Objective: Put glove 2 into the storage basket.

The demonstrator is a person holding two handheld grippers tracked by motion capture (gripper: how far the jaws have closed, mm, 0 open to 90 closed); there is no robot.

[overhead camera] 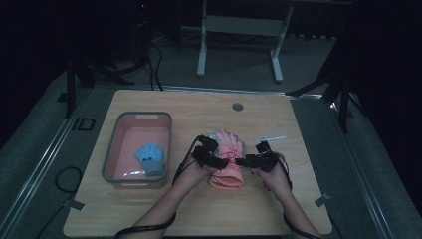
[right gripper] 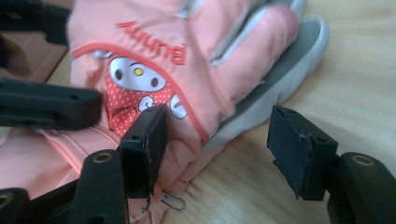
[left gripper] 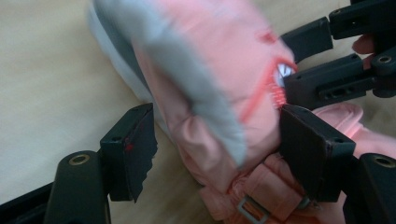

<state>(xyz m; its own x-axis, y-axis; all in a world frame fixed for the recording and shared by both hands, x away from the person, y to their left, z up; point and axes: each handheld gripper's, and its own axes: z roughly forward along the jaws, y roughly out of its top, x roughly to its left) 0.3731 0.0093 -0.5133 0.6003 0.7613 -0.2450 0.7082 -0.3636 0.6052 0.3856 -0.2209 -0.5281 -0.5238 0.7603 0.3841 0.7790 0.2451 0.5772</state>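
- Pink glove [overhead camera: 227, 160] — lies on the wooden table [overhead camera: 199, 214] a little right of centre, cuff toward the person, fingers pointing to 12 o'clock. Grey palm panels along its edge; a cartoon face and red lettering on the back, seen in the right gripper view [right gripper: 140, 70]. A small metal buckle sits near the cuff [left gripper: 252, 210].
- Left gripper [overhead camera: 211, 152] — at the glove's 9 o'clock side in the high view. In the left gripper view [left gripper: 215, 149] its jaws stand apart with the glove's edge between them; the right-hand pad touches the fabric, the left-hand pad is clear of it, so there is no clamp.
- Right gripper [overhead camera: 251, 160] — at the glove's 3 o'clock side. In the right gripper view [right gripper: 217, 154] its jaws stand apart — one pad rests against the glove near the cuff, the other hangs over bare table, well off the fabric.
- Pink basket [overhead camera: 110, 149] — on the table at 9 o'clock of the glove, well apart from it.
- Blue glove [overhead camera: 151, 158] — inside the basket, toward its near right corner.
- Grey round plug [overhead camera: 237, 106] — set in the tabletop at 12 o'clock of the pink glove.
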